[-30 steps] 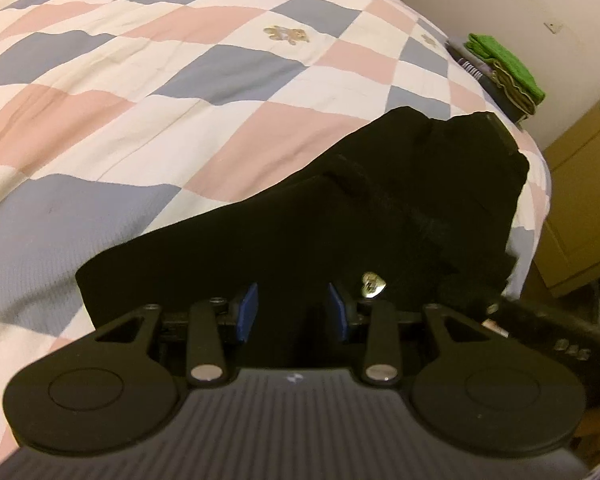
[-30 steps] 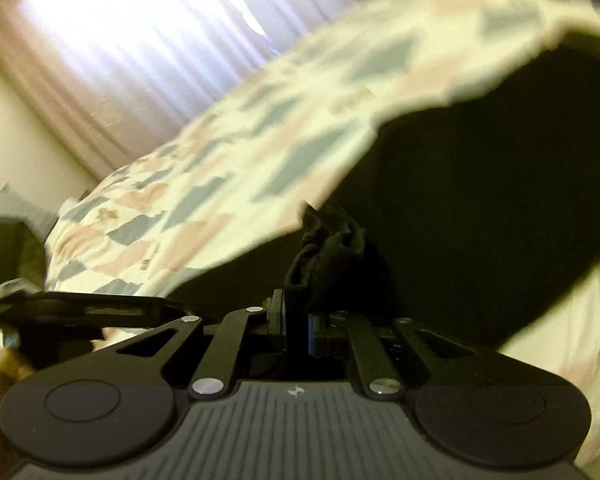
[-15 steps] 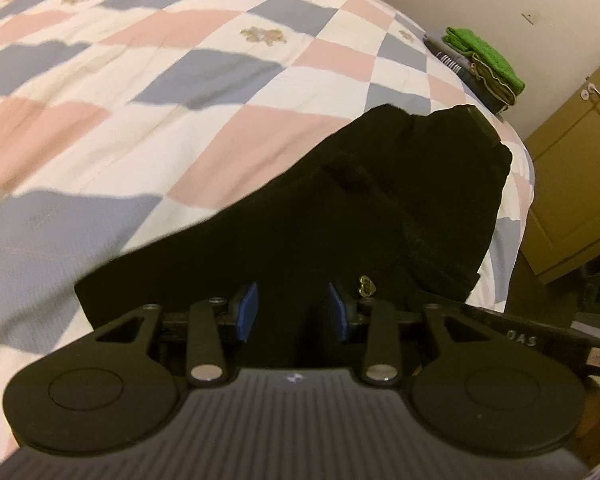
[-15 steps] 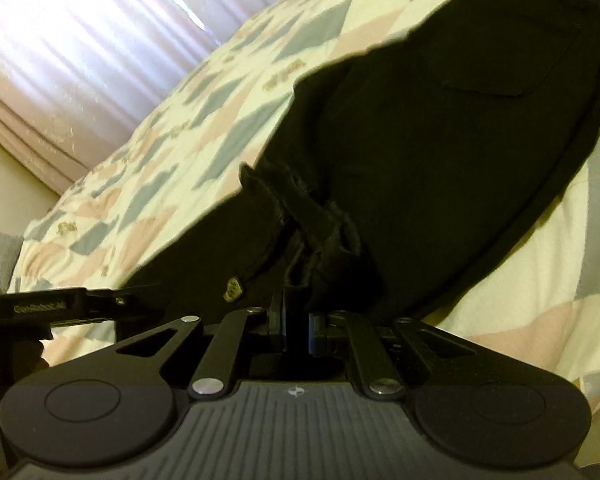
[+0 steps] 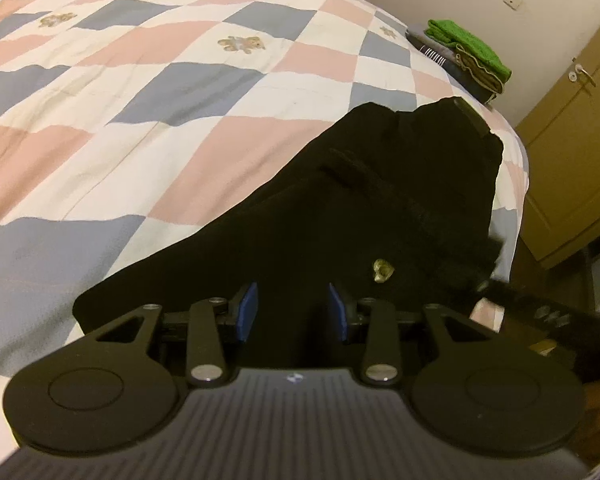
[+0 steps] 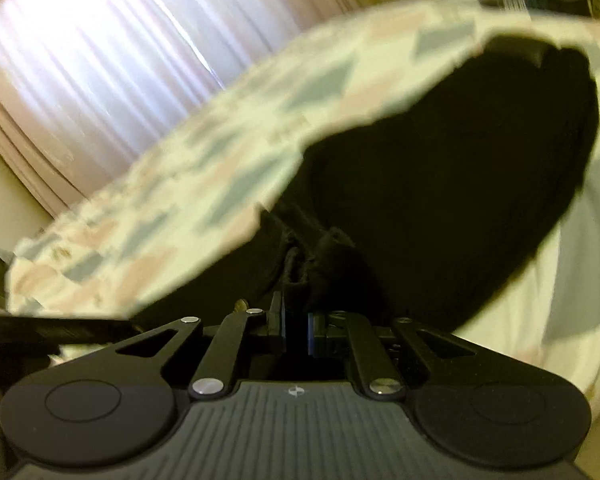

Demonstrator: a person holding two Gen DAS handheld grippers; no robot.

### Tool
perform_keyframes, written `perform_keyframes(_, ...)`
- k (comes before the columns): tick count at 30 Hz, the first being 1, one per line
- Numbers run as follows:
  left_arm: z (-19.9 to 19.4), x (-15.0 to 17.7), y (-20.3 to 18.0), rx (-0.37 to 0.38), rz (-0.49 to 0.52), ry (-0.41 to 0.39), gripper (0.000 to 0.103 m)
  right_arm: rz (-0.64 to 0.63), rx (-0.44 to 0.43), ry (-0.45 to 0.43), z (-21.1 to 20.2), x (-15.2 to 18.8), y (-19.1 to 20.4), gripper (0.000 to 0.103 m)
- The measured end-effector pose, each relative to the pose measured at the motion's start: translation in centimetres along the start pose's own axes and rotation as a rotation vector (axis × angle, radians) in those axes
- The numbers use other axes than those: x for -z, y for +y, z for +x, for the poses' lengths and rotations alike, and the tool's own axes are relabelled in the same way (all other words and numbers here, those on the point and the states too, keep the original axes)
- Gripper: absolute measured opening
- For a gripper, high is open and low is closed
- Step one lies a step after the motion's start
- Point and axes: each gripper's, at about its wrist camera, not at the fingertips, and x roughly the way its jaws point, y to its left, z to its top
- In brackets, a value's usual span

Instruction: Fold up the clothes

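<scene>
Left wrist view: black trousers (image 5: 380, 200) lay spread across a checked quilt (image 5: 160, 100) near the bed's edge, waistband toward the far corner, a small brass button (image 5: 382, 271) showing. The left gripper (image 5: 292, 308) hovered at the near hem, jaws apart, blue pads (image 5: 248, 307) bare. Right wrist view, blurred: the right gripper (image 6: 296, 328) had its jaws together, clamped on a bunched fold of the trousers (image 6: 440, 200). Folded clothes (image 5: 466, 54), green on top, sat at the bed's far corner. Pale curtains (image 6: 100, 60) hung behind.
</scene>
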Motion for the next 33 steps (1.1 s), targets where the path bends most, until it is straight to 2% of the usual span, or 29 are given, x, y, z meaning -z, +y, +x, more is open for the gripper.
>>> perform_keyframes(2,0.0,-0.1,0.1,0.009,-0.006,-0.007,0.033,-0.015,0.015,-0.003,-0.3,-0.2,0.0,0.008)
perform_keyframes(6,0.3,-0.6,-0.2,0.010,0.003,-0.010,0.033,0.044,0.071,0.063,2.3,0.2,-1.3,0.008)
perform_keyframes(10,0.0,-1.1,-0.5,0.024,0.032,-0.025,0.033,0.035,0.052,-0.018,0.9,-0.3,0.1,0.008)
perform_keyframes(11,0.1,-1.1,-0.5,0.027,0.030,-0.025,0.033,0.025,0.055,-0.012,1.1,-0.3,0.3,0.008)
perform_keyframes(13,0.5,-1.2,-0.4,0.025,0.023,-0.019,0.033,0.038,0.070,0.072,2.6,0.0,-0.6,0.009)
perform_keyframes(15,1.0,-1.2,-0.4,0.016,0.017,-0.004,0.032,0.107,0.068,0.156,4.0,0.2,-2.3,0.010)
perform_keyframes(16,1.2,-1.3,-0.5,0.019,0.019,-0.002,0.032,0.127,0.067,0.172,4.1,-0.2,-2.6,0.010)
perform_keyframes(17,1.4,-1.6,-0.8,0.027,0.028,-0.005,0.032,0.137,0.066,0.174,3.8,-0.6,-2.7,0.020)
perform_keyframes(19,1.8,-2.3,-1.4,0.042,0.047,-0.012,0.032,0.136,0.091,0.153,2.7,-1.2,-2.3,0.031)
perform_keyframes(21,2.2,-2.9,-2.0,0.057,0.066,-0.020,0.032,0.107,0.138,0.116,1.2,-1.7,-1.7,0.033)
perform_keyframes(24,3.1,-4.6,-3.2,0.099,0.105,-0.050,0.032,-0.003,0.225,-0.002,-1.1,-2.1,0.0,0.034)
perform_keyframes(26,4.0,-5.7,-4.2,0.132,0.140,-0.070,0.032,-0.080,0.216,0.004,-0.3,-1.9,0.7,0.026)
perform_keyframes(29,6.5,-6.7,-5.0,0.153,0.169,-0.057,0.032,-0.193,0.207,0.020,1.0,-1.4,1.6,0.025)
perform_keyframes(32,9.7,-6.7,-4.6,0.117,0.186,0.002,0.032,-0.212,0.266,0.140,4.7,0.0,0.4,0.023)
perform_keyframes(33,10.4,-6.6,-4.5,0.104,0.201,0.020,0.032,-0.199,0.261,0.135,4.8,0.0,0.0,0.023)
